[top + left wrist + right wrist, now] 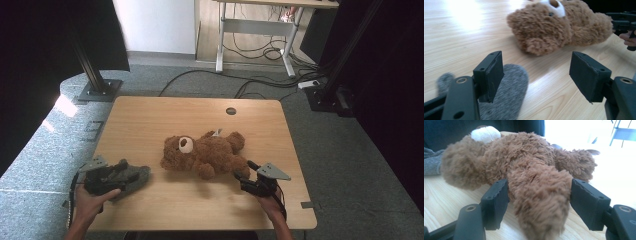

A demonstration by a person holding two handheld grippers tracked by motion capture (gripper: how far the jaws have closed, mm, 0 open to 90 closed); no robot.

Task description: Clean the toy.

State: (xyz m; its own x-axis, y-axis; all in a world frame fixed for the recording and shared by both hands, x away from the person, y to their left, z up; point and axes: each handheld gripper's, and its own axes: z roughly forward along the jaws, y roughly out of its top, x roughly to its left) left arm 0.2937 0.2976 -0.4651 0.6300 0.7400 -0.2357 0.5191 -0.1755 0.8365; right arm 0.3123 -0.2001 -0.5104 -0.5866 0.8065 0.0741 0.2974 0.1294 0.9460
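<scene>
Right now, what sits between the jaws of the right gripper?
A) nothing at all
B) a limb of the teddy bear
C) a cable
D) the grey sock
B: in the right gripper view a furry brown limb of the teddy bear lies between the two black jaws of the right gripper, while the grey sock lies by the left gripper.

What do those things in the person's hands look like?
Each claw, left and right, is black, with two blocky jaws faced with dark pads on bolted metal arms. Each carries a grey three-cornered plate on top, and a black cable trails back. The forearms are bare.
</scene>
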